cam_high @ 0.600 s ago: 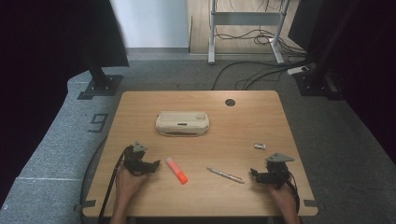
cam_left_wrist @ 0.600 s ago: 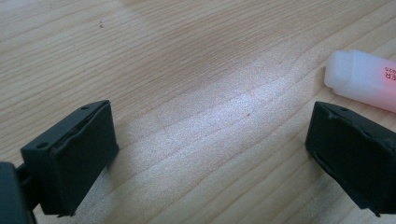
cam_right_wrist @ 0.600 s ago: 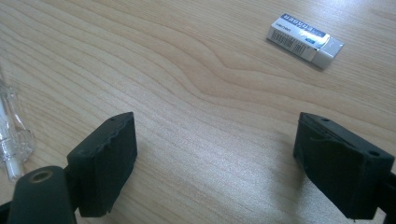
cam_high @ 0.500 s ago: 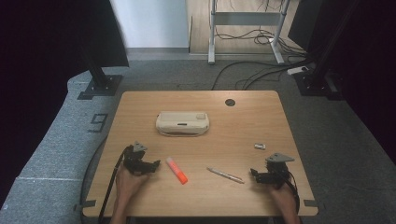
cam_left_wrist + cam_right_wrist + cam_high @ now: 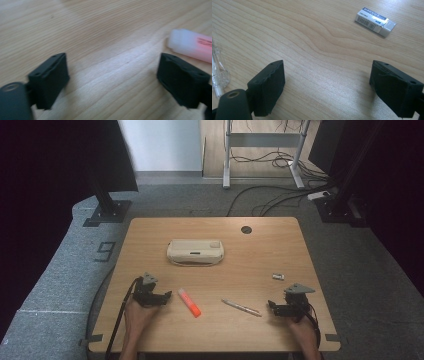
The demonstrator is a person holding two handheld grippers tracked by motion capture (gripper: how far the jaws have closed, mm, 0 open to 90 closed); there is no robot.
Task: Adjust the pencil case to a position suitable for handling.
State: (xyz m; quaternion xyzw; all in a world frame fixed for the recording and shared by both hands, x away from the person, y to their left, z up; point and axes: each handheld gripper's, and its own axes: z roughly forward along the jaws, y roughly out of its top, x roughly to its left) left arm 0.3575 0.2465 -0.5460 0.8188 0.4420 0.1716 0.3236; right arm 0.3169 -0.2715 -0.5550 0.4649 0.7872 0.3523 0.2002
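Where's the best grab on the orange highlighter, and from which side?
Grip the highlighter mid-barrel on its orange body, coming from above with the jaws across its width. It lies flat on the table at a diagonal, pale cap toward the far left, so the long sides are free. The left hand-held gripper sits open just beside the cap end and is probably best placed.
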